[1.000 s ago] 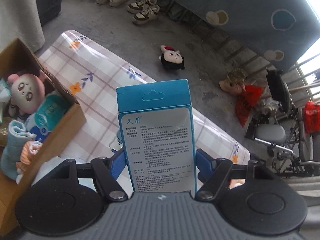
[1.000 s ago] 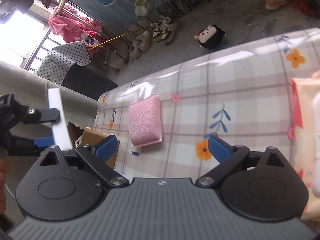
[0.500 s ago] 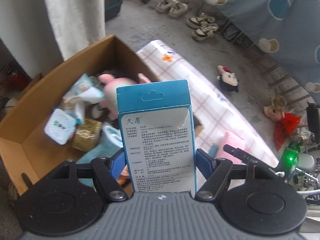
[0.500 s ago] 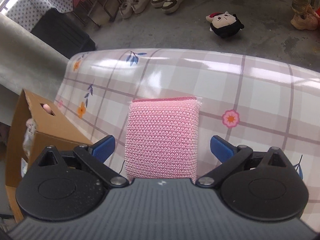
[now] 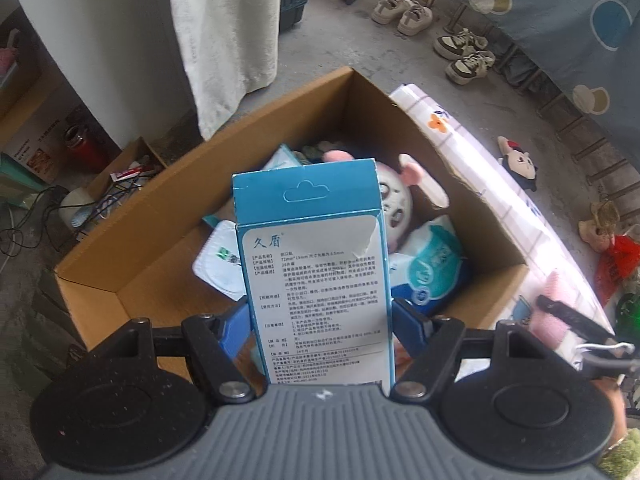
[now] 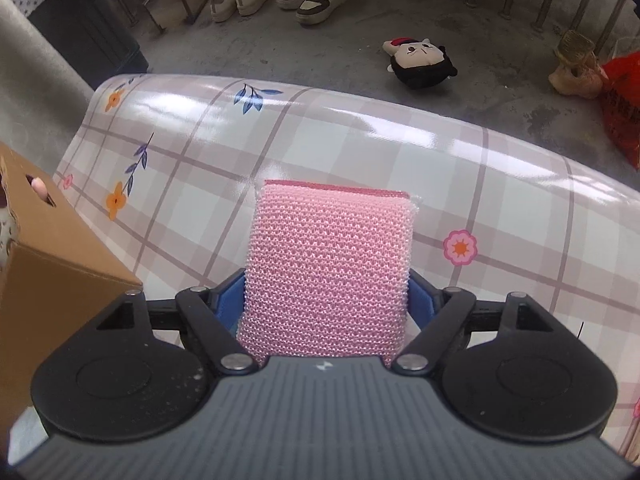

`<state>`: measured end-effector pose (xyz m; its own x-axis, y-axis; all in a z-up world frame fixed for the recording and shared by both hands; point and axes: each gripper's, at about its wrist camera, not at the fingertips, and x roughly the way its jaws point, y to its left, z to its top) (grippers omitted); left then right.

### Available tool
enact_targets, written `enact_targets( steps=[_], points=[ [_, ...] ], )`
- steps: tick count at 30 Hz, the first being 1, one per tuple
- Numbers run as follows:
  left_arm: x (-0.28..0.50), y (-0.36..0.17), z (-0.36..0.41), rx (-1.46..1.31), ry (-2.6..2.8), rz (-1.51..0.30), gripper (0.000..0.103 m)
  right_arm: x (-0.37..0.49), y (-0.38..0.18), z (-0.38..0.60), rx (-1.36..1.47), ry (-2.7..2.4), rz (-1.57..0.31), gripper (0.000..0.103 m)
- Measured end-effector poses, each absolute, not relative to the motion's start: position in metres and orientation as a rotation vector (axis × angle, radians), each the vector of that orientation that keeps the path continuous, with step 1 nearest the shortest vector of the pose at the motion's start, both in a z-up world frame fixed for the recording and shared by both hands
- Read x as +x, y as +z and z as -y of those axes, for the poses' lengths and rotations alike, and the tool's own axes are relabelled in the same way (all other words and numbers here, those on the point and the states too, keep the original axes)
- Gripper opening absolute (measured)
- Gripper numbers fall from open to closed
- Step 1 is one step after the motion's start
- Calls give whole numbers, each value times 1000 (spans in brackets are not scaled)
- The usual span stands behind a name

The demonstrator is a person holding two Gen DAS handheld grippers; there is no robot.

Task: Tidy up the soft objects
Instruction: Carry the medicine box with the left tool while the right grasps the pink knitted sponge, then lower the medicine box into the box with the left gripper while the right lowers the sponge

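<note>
Already the cardboard box (image 5: pixel 120 240) holds several soft things — a pink plush toy (image 5: pixel 394 200), a blue-and-white tissue pack (image 5: pixel 432 268) and a small white packet (image 5: pixel 218 264) lie inside it, so a good part of the sorting looks done. Two items are in hand now. The blue carton (image 5: pixel 316 264) stands upright between the jaws of the left gripper (image 5: pixel 320 322), which are clamped on its lower sides, and it hangs directly above the open box; I judge that only the release is left for this one. The pink sponge (image 6: pixel 330 268) sits between the jaws of the right gripper (image 6: pixel 330 304), its near half pressed by both blue pads, its far end pointing out over the table (image 6: pixel 500 168). Whether it is lifted or lies flat on the checked cloth, I cannot tell. The box corner is just beside this gripper on the left, so the way to it is short. A black-haired plush doll (image 6: pixel 420 62) lies on the floor beyond the table — perhaps it waits too.
</note>
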<state>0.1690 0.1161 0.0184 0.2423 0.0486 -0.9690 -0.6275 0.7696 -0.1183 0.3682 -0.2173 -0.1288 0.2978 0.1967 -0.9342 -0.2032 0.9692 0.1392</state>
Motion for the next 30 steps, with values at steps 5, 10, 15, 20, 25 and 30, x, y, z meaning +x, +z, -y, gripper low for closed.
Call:
enact_targets(
  steps=[5, 10, 15, 20, 25, 30],
  points=[
    [159, 21, -143, -517, 531, -1252, 74, 360, -71, 237, 136, 233, -1063, 78],
    [151, 16, -173, -499, 541, -1277, 74, 330, 11, 222, 283, 423, -880, 79],
    [145, -4, -189, -485, 516, -1340, 74, 296, 46, 150, 326, 817, -926, 80],
    [137, -32, -201, -511, 513, -1405, 74, 259, 29, 57, 145, 1128, -1172, 80],
    [125, -55, -213, -580, 579, -1466, 74, 217, -1, -11, -131, 1256, -1369, 80],
    [114, -69, -225, -732, 626, -1480, 74, 179, -19, -56, -334, 1354, -1453, 80]
  ],
)
